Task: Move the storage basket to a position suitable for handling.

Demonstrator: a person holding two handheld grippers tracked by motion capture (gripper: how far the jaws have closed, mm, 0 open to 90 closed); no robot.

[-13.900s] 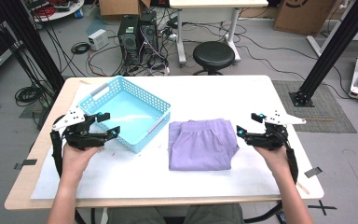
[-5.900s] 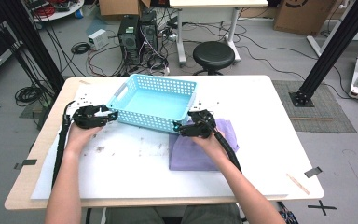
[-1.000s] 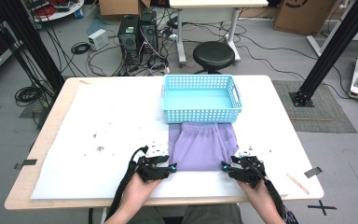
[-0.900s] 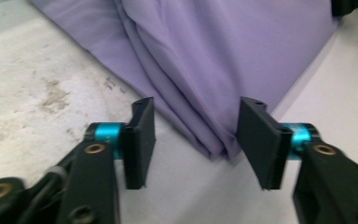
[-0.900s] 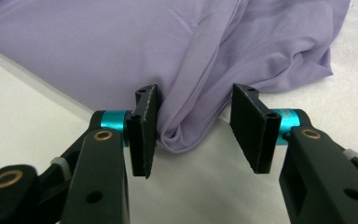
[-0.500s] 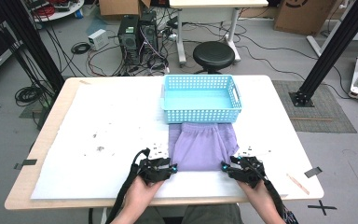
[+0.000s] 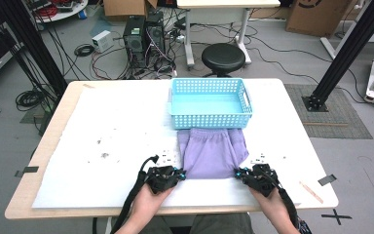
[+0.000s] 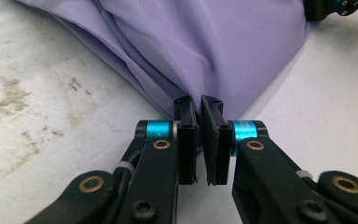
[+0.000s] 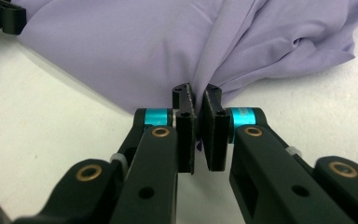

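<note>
The purple cloth (image 7: 213, 157) lies folded on the white table cover (image 7: 102, 146), its far edge at the blue basket (image 7: 209, 103), its near edge toward the person. The left gripper (image 7: 179, 173) pinches the near left corner; the right gripper (image 7: 237, 172) pinches the near right corner. Both sets of jaws have just been closing, and the gripper views show fabric bunched between the pads (image 8: 186, 135) with only a thin slit left.

Judgement: the step in hand is securing both corners for a lift or fold. To do it well, raise both hands together and evenly, keeping the near edge taut so no layer slips out.

Not verifiable: how many layers each pinch holds, since the fabric inside the jaws is hidden. The cloth's far edge may run under the basket; the contact cannot be told.
</note>
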